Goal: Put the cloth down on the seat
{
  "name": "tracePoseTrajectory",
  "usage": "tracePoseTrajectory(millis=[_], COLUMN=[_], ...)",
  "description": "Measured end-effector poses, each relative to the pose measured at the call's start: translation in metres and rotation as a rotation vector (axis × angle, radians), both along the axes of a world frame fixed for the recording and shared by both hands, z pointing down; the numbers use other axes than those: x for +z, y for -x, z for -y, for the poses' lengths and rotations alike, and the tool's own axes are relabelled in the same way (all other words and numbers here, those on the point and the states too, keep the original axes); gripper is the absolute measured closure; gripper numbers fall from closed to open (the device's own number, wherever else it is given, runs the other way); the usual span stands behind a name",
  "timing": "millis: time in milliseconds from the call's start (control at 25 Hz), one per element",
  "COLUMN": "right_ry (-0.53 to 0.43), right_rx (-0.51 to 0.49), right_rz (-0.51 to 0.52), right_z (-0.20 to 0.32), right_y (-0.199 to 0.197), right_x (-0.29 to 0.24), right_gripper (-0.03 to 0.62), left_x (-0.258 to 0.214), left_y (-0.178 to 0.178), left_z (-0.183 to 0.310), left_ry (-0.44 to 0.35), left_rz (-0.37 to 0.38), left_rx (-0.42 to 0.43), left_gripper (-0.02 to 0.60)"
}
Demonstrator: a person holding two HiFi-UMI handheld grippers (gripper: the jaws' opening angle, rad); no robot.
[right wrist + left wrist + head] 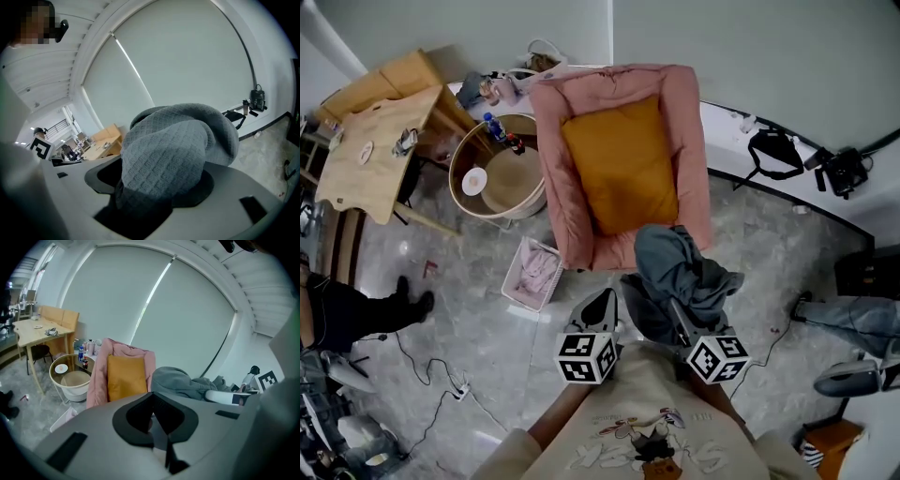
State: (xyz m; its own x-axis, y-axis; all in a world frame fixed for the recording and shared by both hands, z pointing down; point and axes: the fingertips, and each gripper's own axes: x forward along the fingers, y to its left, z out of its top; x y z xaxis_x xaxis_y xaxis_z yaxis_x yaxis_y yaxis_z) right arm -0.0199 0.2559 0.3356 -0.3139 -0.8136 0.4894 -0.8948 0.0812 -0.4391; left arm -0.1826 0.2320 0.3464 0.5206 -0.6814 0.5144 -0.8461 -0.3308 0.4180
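Observation:
A grey quilted cloth (680,267) hangs bunched from my right gripper (677,317), which is shut on it just in front of the seat's front edge. In the right gripper view the cloth (173,150) fills the space between the jaws and hides the fingertips. The seat is a pink armchair (548,169) with an orange cushion (623,164) lying on it. My left gripper (605,305) hovers to the left of the cloth, shut and holding nothing. The left gripper view shows the armchair (101,376), the cushion (125,376) and the cloth (180,383) to its right.
A round glass side table (497,169) with bottles stands left of the armchair, and a wooden table (375,141) further left. A white basket (534,272) sits on the floor by the chair's front left corner. A person's legs (356,309) are at the left, another's (853,314) at the right.

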Motion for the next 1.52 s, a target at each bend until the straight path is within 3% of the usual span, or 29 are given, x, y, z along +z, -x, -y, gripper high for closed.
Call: tracePoseTrajectory(millis=[640,960,1320,1520], right_ry=[0.031,0.034,0.022,0.037], right_rx=[-0.164,-0.213,-0.247,-0.268], right_rz=[0.033,0.048,0.069,0.106], right_z=[0.18,0.225,0.266,0.28], right_y=[-0.104,-0.136,-0.173,-0.181], right_x=[0.009,0.014,0.025,0.034], right_gripper=[0.266,0.266,0.266,0.266], left_x=[-0.009,-0.014,-0.004,-0.003], left_y=[-0.13,-0.156,-0.211,-0.214], left_z=[0.156,0.198,0.23,0.233], left_ry=[0.035,0.031,0.015,0.023], left_rz=[0.091,0.124,0.166,0.182], left_rx=[-0.037,-0.084,-0.058,-0.082], left_gripper=[0.577,0.577,0.577,0.577])
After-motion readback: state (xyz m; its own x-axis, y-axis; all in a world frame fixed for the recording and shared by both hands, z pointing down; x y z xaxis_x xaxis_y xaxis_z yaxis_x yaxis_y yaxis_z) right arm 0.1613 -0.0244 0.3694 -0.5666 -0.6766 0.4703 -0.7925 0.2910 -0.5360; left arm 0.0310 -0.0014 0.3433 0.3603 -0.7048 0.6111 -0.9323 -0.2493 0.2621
